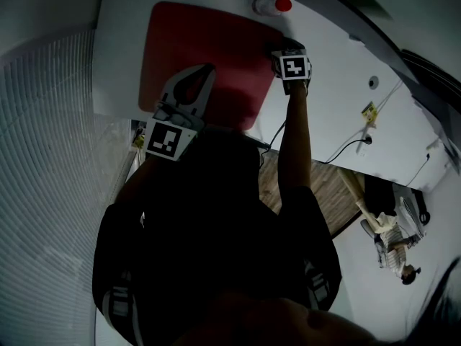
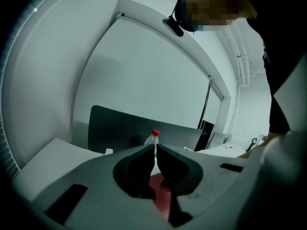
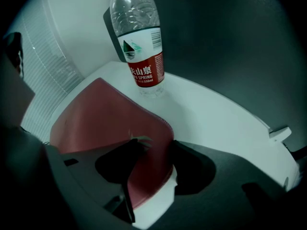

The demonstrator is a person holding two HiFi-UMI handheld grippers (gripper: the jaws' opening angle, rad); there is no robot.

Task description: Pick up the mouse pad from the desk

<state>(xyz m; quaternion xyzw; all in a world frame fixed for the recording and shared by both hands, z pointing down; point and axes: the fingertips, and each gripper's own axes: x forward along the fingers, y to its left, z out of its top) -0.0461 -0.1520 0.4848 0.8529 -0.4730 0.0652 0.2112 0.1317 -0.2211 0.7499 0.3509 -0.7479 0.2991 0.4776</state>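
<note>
A red mouse pad (image 1: 202, 42) lies on the white desk (image 1: 338, 63). My right gripper (image 1: 287, 49) points steeply down at the pad's right edge. In the right gripper view that edge of the mouse pad (image 3: 100, 119) curls up off the desk (image 3: 220, 123) and stands between the jaws of the right gripper (image 3: 156, 142), which keep a visible gap around it. My left gripper (image 1: 207, 71) hovers over the pad's near left part, shut and empty. In the left gripper view its closed tips (image 2: 155, 146) meet above a strip of the red pad (image 2: 160, 195).
A clear water bottle (image 1: 272, 4) with a red cap and red label (image 3: 141, 47) stands upright just beyond the pad's far right corner. A dark panel (image 2: 120, 128) rises behind the desk. Cables (image 1: 346, 150) hang off the desk's right side. A ribbed surface (image 1: 50, 157) runs along the left.
</note>
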